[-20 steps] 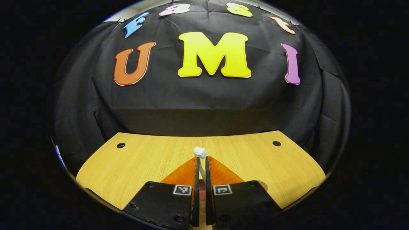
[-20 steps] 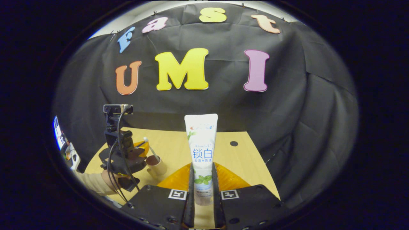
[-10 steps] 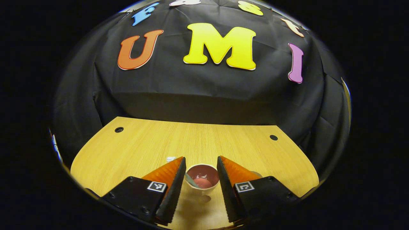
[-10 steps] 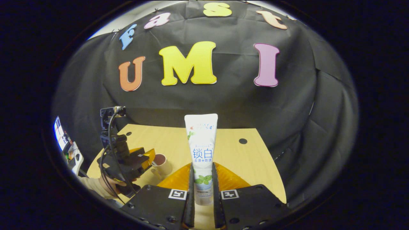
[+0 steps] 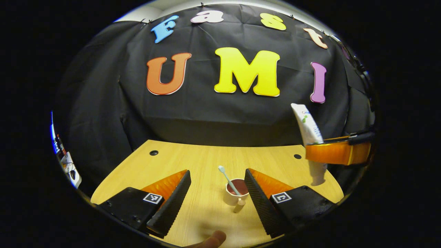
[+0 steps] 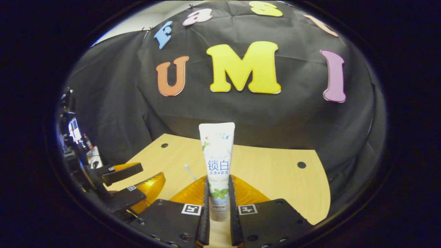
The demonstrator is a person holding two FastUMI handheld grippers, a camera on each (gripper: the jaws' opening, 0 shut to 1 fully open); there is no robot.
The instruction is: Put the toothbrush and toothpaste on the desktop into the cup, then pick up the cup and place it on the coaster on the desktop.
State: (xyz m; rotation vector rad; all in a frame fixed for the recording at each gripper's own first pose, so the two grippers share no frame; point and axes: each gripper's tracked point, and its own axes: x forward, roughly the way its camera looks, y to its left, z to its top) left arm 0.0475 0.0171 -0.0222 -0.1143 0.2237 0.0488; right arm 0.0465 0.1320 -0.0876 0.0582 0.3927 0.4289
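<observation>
Matt wood-grain desktop [image 5: 193, 162] — glossy plastic toothpaste [image 6: 217, 162], smooth cup [image 5: 234, 196].

My left gripper [image 5: 217, 179] hangs above the desktop with jaws spread wide, nothing between the fingers [image 5: 172, 201]. A fingertip of my hand [image 5: 212, 239] shows at the lower edge of the left gripper view. My right gripper [image 6: 218, 193] is raised, jaws drawn in close, both fingers pressing the toothpaste [image 6: 217, 162], which stands upright between them, crimped end up.
</observation>
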